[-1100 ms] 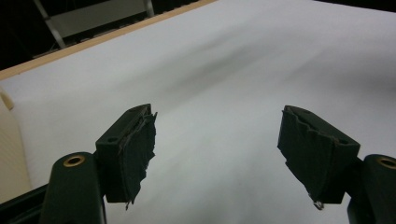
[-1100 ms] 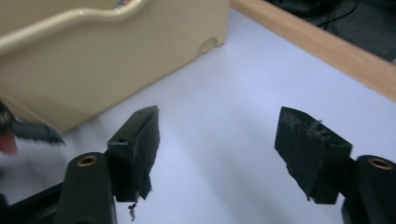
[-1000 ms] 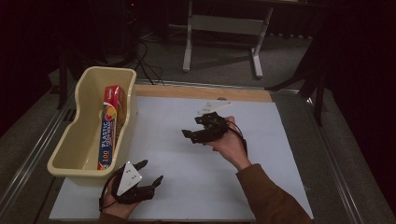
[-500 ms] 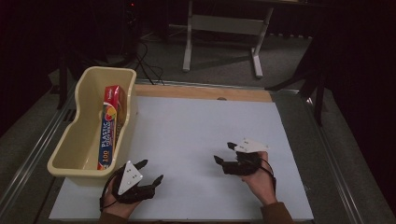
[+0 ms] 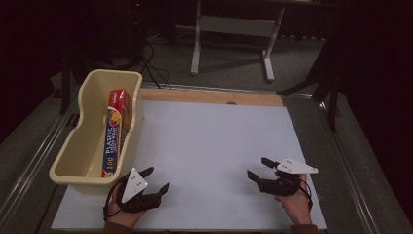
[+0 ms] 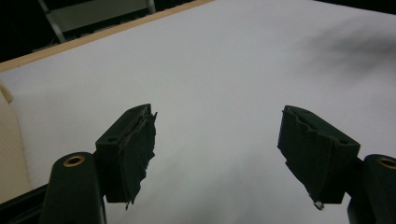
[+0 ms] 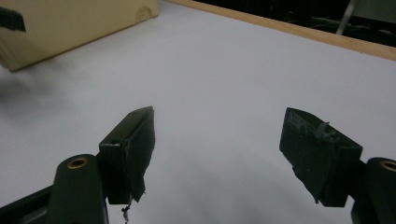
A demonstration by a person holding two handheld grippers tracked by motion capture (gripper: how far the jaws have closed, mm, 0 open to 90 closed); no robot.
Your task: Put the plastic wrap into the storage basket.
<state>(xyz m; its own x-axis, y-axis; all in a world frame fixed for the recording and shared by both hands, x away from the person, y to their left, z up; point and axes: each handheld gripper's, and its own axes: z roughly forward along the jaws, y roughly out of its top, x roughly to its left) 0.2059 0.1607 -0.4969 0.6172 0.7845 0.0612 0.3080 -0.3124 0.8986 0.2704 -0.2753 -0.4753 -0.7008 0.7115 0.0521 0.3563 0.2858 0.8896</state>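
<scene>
Hand-held grippers held open and empty over the white bench [image 5: 214, 146].

Left hand-held gripper [image 5: 155, 181] is beside the cream plastic tub [image 5: 68, 161] — right hand-held gripper [image 5: 259, 168], jaws just widened, is well apart; the plastic-wrap box [image 5: 113, 131] lies inside.

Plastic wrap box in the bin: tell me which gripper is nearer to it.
Left. The left gripper sits just beyond the near end of the bin holding the plastic wrap box; the right gripper is far across the table.
</scene>
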